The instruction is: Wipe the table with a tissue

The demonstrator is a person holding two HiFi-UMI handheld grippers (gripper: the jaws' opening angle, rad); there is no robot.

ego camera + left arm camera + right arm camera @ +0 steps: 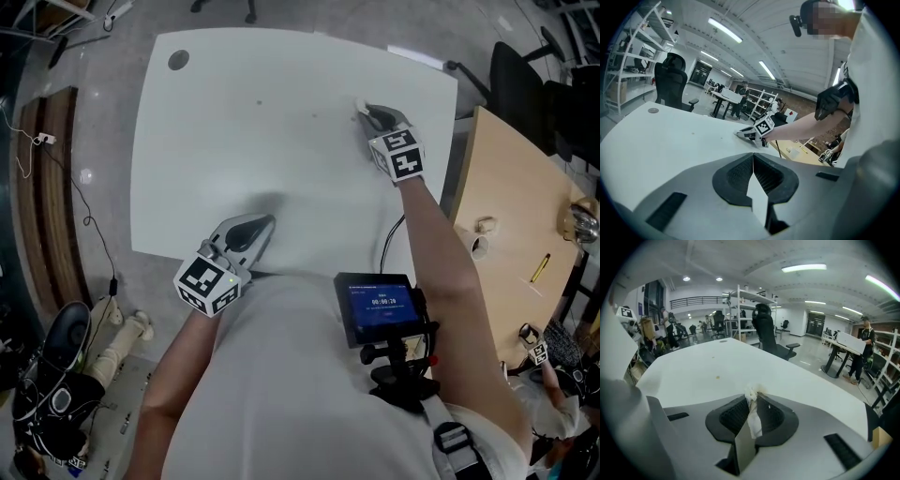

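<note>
A white table (pixel 234 141) fills the head view. My right gripper (pixel 364 110) rests on it near the far right edge, shut on a crumpled white tissue (pixel 752 408) whose tip pokes out past the jaws (pixel 360 105). A small brownish spot (pixel 717 377) lies on the tabletop ahead of that gripper, and two small specks (pixel 260 101) show mid-table. My left gripper (pixel 266 221) sits at the near edge of the table, jaws shut with nothing between them (pixel 753 157). The right gripper (pixel 740 132) is visible from the left gripper view, low on the table.
A round grommet hole (pixel 178 60) is at the table's far left corner. A wooden desk (pixel 511 206) with small items stands to the right. Black office chairs (pixel 525 75) are beyond it. Cables and shoes (pixel 56 366) lie on the floor at left.
</note>
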